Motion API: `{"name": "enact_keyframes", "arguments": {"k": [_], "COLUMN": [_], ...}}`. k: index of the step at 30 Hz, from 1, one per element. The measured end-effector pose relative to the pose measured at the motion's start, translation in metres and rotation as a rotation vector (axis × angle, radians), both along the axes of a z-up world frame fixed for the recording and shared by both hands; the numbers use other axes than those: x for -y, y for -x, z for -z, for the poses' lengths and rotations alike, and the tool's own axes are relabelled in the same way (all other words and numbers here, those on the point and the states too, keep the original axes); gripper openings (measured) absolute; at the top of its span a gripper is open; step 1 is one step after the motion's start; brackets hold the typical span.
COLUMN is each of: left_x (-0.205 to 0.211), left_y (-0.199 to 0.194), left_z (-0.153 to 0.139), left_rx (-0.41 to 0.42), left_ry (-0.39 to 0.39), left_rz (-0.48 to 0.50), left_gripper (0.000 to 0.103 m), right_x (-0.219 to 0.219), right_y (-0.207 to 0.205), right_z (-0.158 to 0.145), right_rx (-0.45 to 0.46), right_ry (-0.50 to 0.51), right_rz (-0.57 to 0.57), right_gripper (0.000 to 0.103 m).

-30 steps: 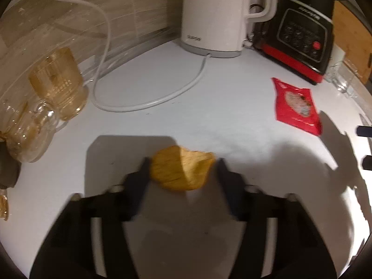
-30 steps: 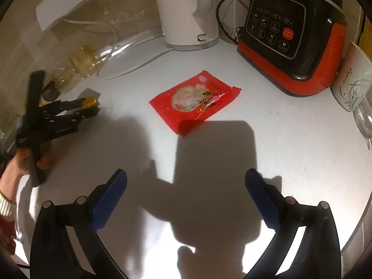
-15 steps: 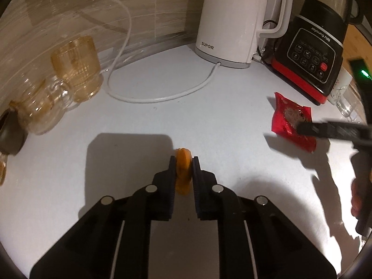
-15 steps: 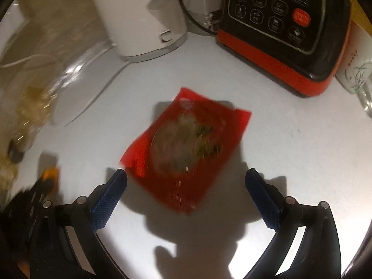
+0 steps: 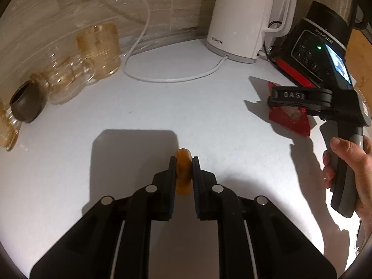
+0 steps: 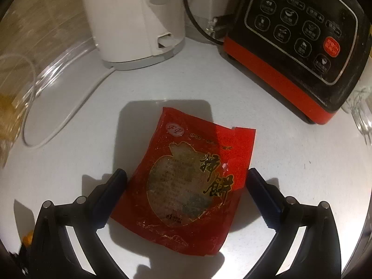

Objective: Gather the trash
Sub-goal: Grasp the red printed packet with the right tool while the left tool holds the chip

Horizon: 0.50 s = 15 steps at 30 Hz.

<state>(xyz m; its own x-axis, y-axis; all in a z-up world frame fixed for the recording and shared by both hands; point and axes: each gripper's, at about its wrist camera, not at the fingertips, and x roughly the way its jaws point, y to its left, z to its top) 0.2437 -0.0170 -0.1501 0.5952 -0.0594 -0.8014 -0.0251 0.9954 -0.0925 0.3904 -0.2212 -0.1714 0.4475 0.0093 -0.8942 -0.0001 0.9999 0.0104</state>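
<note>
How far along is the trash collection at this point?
Done: nothing shows as binned yet. In hand: the left tool is shut on the orange scrap. The right tool is open, straddling the red wrapper, which lies flat on the counter. Left: gripping the wrapper, disposing of both.

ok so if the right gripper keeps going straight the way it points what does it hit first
Most likely the red wrapper, which lies flat between the open right gripper's fingers, with the white countertop right under it.

White kettle (image 5: pixel 241 16); blender base (image 6: pixel 300 39); glasses (image 5: pixel 98 48)
</note>
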Motion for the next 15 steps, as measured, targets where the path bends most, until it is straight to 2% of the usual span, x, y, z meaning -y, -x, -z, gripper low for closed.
{"name": "enact_keyframes", "arguments": {"k": [3, 5, 7, 11, 14, 15], "left_x": [-0.003, -0.003, -0.002, 0.004, 0.010, 0.011], "left_y": [0.006, 0.011, 0.018, 0.031, 0.042, 0.046], "left_z": [-0.001, -0.003, -0.006, -0.015, -0.023, -0.026], "left_rx": [-0.009, -0.007, 0.000, 0.012, 0.020, 0.020], "left_ry": [0.006, 0.004, -0.009, -0.020, -0.025, -0.022], "left_rz": [-0.017, -0.021, -0.020, -0.011, -0.005, -0.005], "left_gripper": [0.013, 0.013, 0.013, 0.013, 0.013, 0.013], "right_x": [0.009, 0.014, 0.018, 0.028, 0.028, 0.028], "right_y": [0.018, 0.028, 0.036, 0.051, 0.058, 0.058], "right_z": [-0.002, -0.007, -0.009, -0.013, -0.022, -0.023], "right_rx": [0.038, 0.064, 0.066, 0.070, 0.078, 0.081], "right_ry": [-0.002, -0.004, -0.010, -0.045, -0.058, -0.065], "right_rz": [-0.056, -0.086, -0.107, -0.142, -0.164, -0.171], "right_gripper": [0.088, 0.066, 0.059, 0.037, 0.026, 0.025]}}
